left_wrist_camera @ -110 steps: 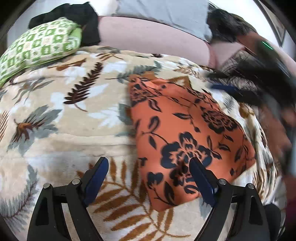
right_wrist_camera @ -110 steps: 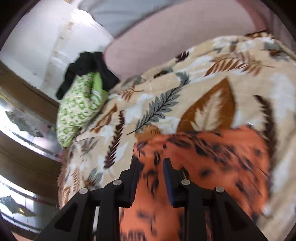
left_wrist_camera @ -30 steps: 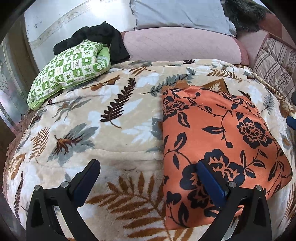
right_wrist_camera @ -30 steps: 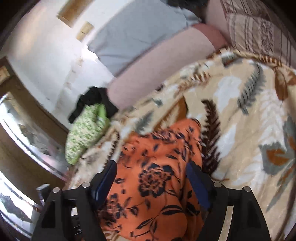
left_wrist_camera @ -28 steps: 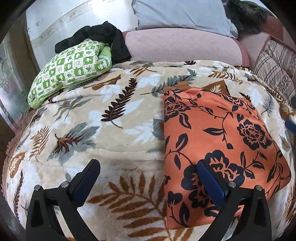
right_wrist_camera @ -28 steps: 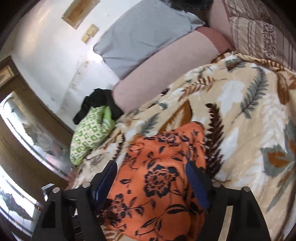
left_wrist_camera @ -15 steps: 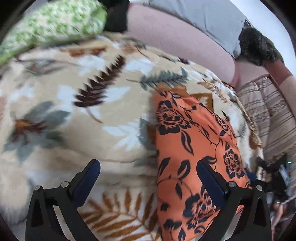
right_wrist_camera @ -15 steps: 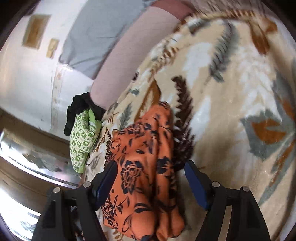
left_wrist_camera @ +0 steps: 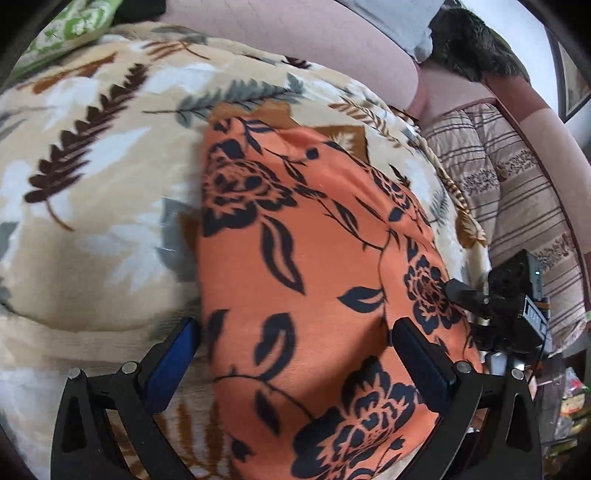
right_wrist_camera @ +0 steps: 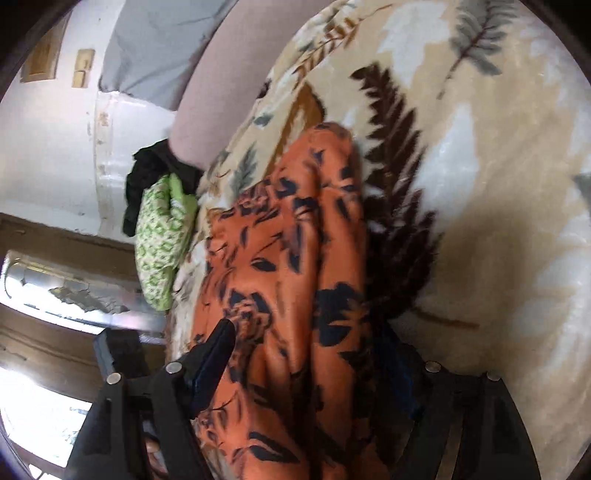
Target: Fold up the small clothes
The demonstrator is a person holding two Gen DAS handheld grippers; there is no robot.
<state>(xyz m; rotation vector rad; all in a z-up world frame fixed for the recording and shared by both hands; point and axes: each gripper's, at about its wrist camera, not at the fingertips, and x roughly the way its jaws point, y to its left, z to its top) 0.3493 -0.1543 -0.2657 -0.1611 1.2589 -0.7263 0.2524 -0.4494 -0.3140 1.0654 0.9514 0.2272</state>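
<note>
An orange garment with black flowers (left_wrist_camera: pixel 314 258) lies folded on a leaf-patterned blanket (left_wrist_camera: pixel 92 177). My left gripper (left_wrist_camera: pixel 295 354) stands open low over its near end. One blue pad (left_wrist_camera: pixel 177 354) is at the garment's left edge and the other finger (left_wrist_camera: pixel 421 365) is above the cloth. The right gripper (left_wrist_camera: pixel 509 306) shows at the garment's right edge. In the right wrist view my right gripper (right_wrist_camera: pixel 306 362) is open and straddles the garment (right_wrist_camera: pixel 288 258). Its left fingertip (right_wrist_camera: pixel 219 347) lies on the cloth, and its right finger sits in shadow beside the edge.
A green patterned cushion (right_wrist_camera: pixel 159 251) with black clothing (right_wrist_camera: pixel 147 173) on it lies at the far corner of the bed. A pink padded headboard (left_wrist_camera: pixel 295 33) and a grey pillow (right_wrist_camera: pixel 155 48) are behind. Striped bedding (left_wrist_camera: pixel 517 192) lies to the right of the blanket.
Both grippers have dropped and tipped down towards the orange garment, staying open. The right gripper now straddles the garment's right edge, and the left one has closed in on its near end.
</note>
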